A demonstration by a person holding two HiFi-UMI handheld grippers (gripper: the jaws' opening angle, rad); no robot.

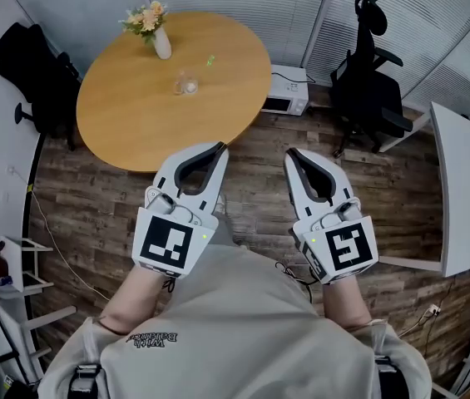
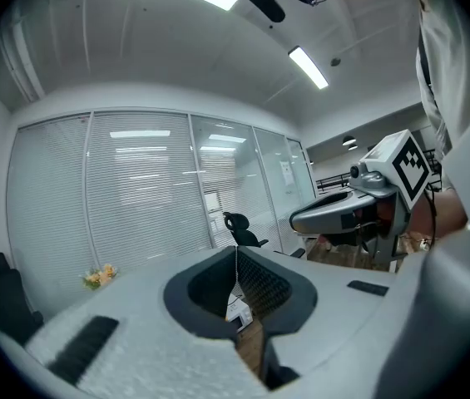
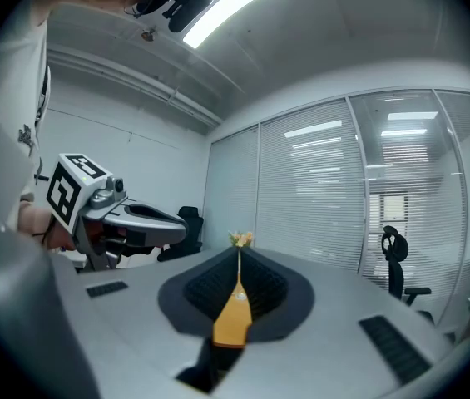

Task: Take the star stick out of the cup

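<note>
On the round wooden table (image 1: 135,123) stands a clear glass cup (image 1: 186,82); it is too small to tell what is inside it. A small green thing (image 1: 210,59) lies on the tabletop to the cup's right. My left gripper (image 1: 220,150) and right gripper (image 1: 292,155) hover side by side over the wooden floor, short of the table's near edge, pointing at it. Both are shut with nothing between the jaws. The left gripper view shows its tips (image 2: 236,252) pressed together. In the right gripper view the tips (image 3: 239,252) also meet, with the orange tabletop (image 3: 233,318) visible below them.
A white vase of flowers (image 1: 158,33) stands at the table's far left. A white microwave (image 1: 289,94) sits on the floor right of the table, beside a black office chair (image 1: 372,73). A white desk (image 1: 459,189) lies at the right, a black chair (image 1: 31,65) at the left.
</note>
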